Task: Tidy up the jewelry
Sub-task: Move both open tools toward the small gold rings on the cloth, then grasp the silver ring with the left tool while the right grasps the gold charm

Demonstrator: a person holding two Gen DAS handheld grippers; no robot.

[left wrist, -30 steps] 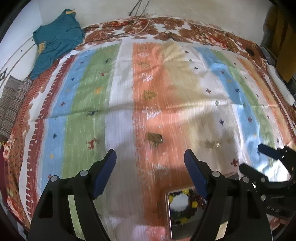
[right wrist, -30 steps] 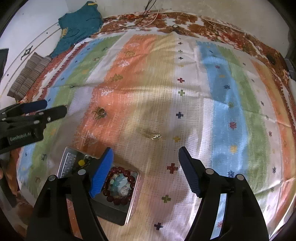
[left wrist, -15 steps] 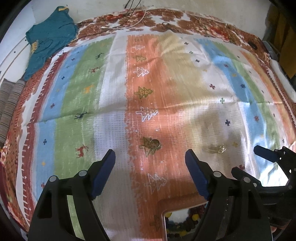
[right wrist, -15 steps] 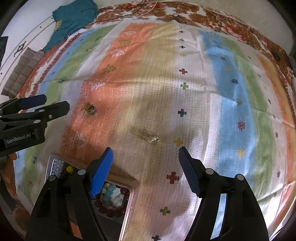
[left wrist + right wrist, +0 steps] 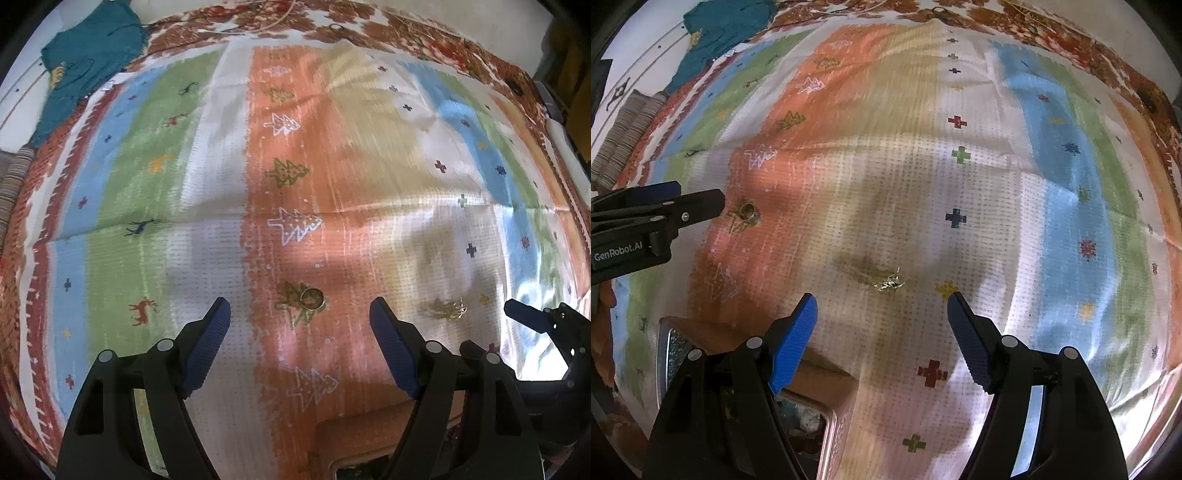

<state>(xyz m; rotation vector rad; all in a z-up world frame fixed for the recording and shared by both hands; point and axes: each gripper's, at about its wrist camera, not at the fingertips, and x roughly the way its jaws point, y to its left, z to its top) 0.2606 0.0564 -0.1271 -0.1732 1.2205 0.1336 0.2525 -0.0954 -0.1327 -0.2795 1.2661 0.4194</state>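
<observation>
A gold ring (image 5: 311,298) lies on the orange stripe of the striped cloth, just ahead of my open, empty left gripper (image 5: 300,345); it also shows in the right wrist view (image 5: 747,211). A small gold earring (image 5: 889,282) lies on the cream stripe just ahead of my open, empty right gripper (image 5: 881,339); it also shows in the left wrist view (image 5: 456,312). A metal jewelry tin (image 5: 827,428) holding beads sits under the right gripper's left finger; its rim (image 5: 334,469) shows at the bottom of the left view.
The striped cloth (image 5: 207,206) covers the whole surface. A teal garment (image 5: 88,55) lies at the far left corner, with a striped cushion (image 5: 624,133) beside it. Each gripper shows at the edge of the other's view.
Both grippers have moved forward and lower toward the cloth. The ring and the earring now sit closer to the fingertips, and the tin has slid toward the bottom of both views.
</observation>
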